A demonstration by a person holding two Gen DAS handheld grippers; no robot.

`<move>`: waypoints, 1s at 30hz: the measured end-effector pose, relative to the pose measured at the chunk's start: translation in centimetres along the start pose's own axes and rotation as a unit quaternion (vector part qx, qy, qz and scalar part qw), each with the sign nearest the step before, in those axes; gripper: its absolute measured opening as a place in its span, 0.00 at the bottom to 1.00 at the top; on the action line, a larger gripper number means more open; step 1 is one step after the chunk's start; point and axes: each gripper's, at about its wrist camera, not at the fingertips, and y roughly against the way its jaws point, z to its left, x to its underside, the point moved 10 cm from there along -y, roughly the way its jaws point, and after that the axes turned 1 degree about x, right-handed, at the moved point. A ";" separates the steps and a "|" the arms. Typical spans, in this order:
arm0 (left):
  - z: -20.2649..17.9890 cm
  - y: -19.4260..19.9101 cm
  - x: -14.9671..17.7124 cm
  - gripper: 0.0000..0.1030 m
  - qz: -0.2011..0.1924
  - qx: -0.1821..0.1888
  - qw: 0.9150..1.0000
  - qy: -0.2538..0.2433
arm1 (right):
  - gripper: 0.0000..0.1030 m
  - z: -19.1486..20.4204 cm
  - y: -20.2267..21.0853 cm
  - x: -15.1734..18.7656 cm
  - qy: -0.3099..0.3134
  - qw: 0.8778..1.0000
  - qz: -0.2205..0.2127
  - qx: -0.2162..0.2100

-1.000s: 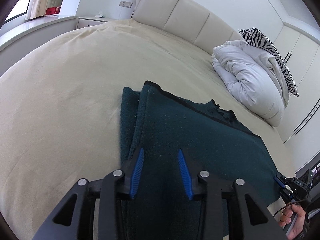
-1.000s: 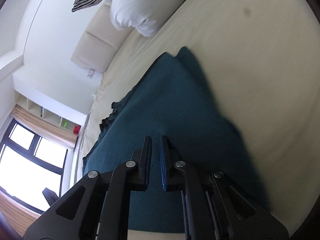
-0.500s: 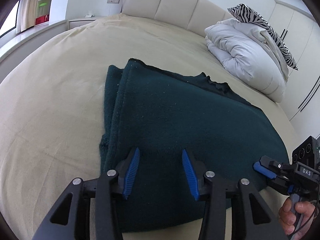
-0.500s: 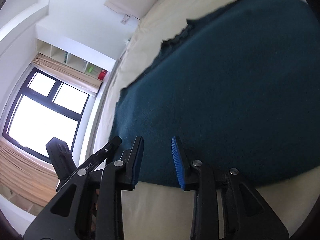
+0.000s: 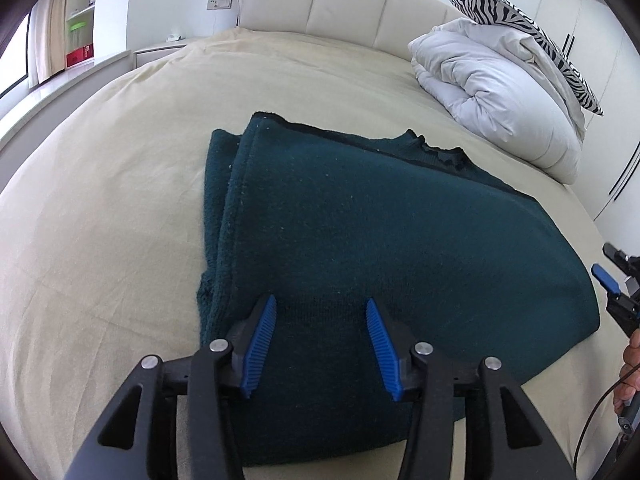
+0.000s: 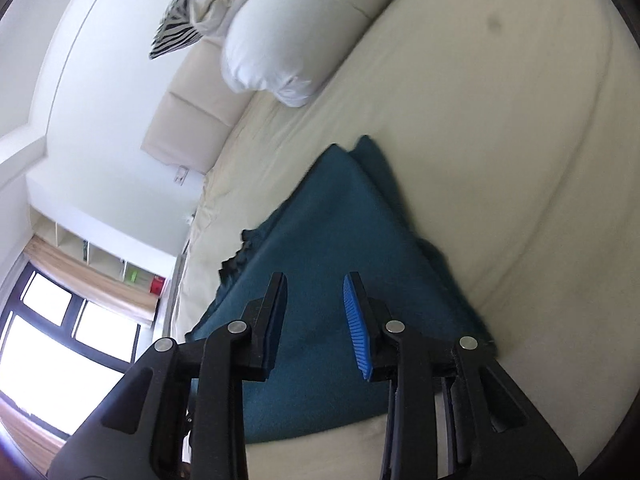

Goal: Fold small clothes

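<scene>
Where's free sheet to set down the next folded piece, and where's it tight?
Widest bare sheet: left of the sweater, out to the bed edge. A second patch lies between the sweater's far edge and the headboard. Tight: far right corner, filled by the duvet and zebra pillow. Only a thin strip is bare at the near edge, where both open grippers hover.

Two close wrist views over one sweater [image 5: 380,232], headboard [image 5: 340,4] beyond
</scene>
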 end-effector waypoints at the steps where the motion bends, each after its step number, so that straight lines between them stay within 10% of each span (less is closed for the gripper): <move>1: 0.0 0.0 0.0 0.50 0.000 -0.002 1.000 -0.003 | 0.35 1.9 -1.3 0.6 0.029 0.999 0.019 -0.010; 3: -0.1 -0.1 0.1 0.51 0.000 -0.004 1.000 -0.006 | 0.51 5.4 -4.1 2.1 0.063 0.996 0.049 -0.030; 15: -0.1 -0.3 0.1 0.53 -0.002 0.001 1.000 -0.008 | 0.51 14.2 -17.7 11.1 0.117 0.969 0.199 -0.084; 30: -0.4 -2.7 -4.7 0.56 0.013 0.038 0.998 0.040 | 0.39 -0.2 -9.3 -0.9 -0.017 0.997 0.053 -0.058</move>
